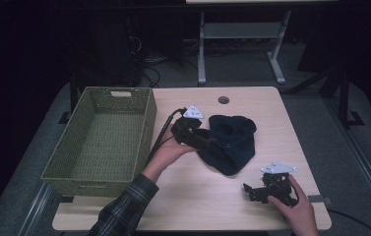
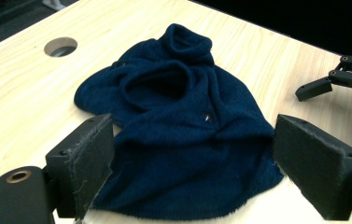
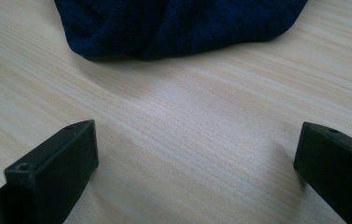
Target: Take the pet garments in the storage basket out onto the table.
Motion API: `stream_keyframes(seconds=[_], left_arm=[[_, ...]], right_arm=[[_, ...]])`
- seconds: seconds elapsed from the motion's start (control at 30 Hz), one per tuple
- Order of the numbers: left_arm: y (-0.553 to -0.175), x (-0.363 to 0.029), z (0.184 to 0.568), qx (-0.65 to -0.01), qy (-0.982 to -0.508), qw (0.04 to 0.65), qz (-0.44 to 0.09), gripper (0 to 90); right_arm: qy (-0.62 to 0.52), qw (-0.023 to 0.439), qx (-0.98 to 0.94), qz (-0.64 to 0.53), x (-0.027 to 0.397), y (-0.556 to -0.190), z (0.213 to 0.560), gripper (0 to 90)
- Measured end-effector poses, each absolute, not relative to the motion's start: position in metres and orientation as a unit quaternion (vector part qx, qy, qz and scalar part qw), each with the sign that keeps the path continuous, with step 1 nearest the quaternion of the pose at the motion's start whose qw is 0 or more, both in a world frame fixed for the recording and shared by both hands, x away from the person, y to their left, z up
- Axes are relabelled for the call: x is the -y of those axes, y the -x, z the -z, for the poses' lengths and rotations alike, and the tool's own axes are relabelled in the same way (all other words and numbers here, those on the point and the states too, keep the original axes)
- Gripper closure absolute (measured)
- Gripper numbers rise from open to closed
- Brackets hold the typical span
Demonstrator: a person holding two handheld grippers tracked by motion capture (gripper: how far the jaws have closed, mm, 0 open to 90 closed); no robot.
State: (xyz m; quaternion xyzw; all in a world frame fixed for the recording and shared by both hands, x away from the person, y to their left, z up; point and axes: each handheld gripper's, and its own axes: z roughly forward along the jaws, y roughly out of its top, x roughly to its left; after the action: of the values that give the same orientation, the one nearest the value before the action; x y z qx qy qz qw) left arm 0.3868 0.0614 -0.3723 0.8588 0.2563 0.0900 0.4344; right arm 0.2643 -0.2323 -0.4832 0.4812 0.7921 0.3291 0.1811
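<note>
Jaws of left gripper [image 2: 190, 168] straddle navy garment [image 2: 183, 126].

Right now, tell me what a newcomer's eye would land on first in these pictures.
The crumpled dark blue knit garment in the middle of the pale wooden table stands out first, with the left gripper at its near edge, jaws spread wide either side of the cloth. Next comes the big empty green woven basket at the table's left end. The right gripper sits open over bare wood at the near right.
</note>
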Motion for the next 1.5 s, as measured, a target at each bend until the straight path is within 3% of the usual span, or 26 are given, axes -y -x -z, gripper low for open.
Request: stream_keyframes(seconds=[1.07, 1.5], left_arm=[[-0.331, -0.101, 0.417, -0.288, -0.850, 0.430, -0.101, 13.3], [-0.314, -0.108, 0.449, -0.299, -0.864, 0.391, -0.105, 13.2]], right_arm=[[-0.481, 0.181, -0.792, -0.329, 0.232, -0.264, 0.483, 0.0], [-0.480, 0.183, -0.793, -0.329, 0.232, -0.265, 0.483, 0.0]])
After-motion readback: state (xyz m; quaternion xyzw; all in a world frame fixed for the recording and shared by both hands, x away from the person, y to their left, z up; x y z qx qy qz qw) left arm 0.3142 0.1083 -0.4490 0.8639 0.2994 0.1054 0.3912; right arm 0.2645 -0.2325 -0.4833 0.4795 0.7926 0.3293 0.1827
